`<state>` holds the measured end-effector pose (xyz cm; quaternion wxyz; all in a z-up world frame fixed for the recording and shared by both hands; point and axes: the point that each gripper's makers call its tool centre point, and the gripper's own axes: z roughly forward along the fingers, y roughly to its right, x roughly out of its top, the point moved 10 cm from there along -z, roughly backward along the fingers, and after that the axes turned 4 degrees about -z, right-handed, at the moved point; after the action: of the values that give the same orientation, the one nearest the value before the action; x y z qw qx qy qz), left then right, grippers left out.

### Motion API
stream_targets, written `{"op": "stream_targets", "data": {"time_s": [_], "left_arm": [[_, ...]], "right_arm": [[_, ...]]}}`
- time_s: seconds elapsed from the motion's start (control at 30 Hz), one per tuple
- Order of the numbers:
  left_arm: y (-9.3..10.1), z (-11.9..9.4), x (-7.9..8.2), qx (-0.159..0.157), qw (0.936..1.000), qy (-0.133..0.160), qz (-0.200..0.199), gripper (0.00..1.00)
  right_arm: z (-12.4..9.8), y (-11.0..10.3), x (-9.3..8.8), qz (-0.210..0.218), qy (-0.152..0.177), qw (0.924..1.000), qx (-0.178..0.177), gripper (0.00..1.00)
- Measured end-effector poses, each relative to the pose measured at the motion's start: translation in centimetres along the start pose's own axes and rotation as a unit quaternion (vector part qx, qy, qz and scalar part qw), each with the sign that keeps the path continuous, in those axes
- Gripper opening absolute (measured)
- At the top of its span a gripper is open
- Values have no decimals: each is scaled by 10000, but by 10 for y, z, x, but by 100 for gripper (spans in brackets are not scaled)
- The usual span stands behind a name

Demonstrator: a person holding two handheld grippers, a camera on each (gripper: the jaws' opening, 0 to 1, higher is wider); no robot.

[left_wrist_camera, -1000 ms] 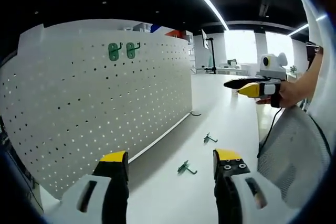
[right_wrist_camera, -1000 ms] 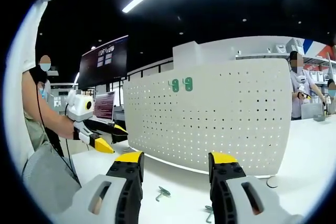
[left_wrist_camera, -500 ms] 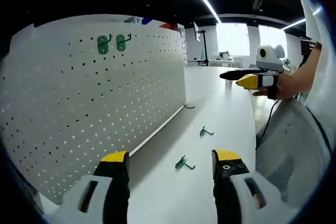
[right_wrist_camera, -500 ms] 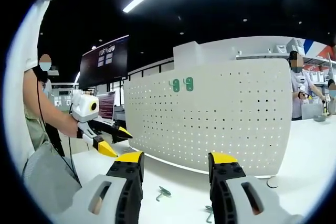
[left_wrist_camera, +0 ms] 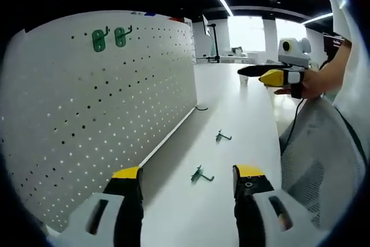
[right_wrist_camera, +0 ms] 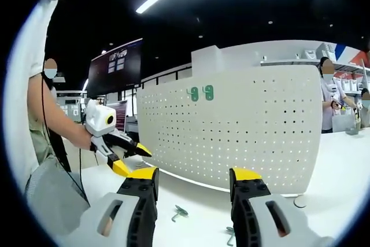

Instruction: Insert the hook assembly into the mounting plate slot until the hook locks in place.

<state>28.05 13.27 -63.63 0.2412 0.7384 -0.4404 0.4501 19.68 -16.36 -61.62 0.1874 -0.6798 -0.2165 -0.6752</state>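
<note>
**Fingers apart, nearest hook dead ahead of the left gripper**

Fingers of the left gripper (left_wrist_camera: 188,180) stand wide apart with nothing between them, and the near hook (left_wrist_camera: 201,174) lies on the white counter (left_wrist_camera: 243,125) right in the gap ahead of them, a little toward the right finger. That hook's long axis looks to run roughly across the view, so the fingers would likely need to close over its short width. A second loose hook (left_wrist_camera: 222,137) lies farther along the counter, well beyond the first.

The right gripper (right_wrist_camera: 192,180) is spread open and empty too. In its own view one hook (right_wrist_camera: 178,213) lies just past its left finger, and another sits low by the right finger, partly hidden.

The pegboard (left_wrist_camera: 87,114) stands upright along the counter's edge, to the left of the left gripper, with two green hooks (left_wrist_camera: 110,37) already hanging near its top. Judging by this, the left gripper is the better placed to pick up first, then swing leftward toward the board's holes.
</note>
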Motion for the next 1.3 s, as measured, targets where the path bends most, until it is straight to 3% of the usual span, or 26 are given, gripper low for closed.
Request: {"op": "stream_targets", "data": {"time_s": [0.53, 1.3], "left_arm": [[-5, 24, -6, -385, 9974, -531, 292, 62], [-1, 66, -10, -969, 9843, -1182, 877, 59]], "right_arm": [[0, 1, -1, 27, -10, 10000, -19, 48], [0, 0, 0, 31, 9, 10000, 16, 47]]}}
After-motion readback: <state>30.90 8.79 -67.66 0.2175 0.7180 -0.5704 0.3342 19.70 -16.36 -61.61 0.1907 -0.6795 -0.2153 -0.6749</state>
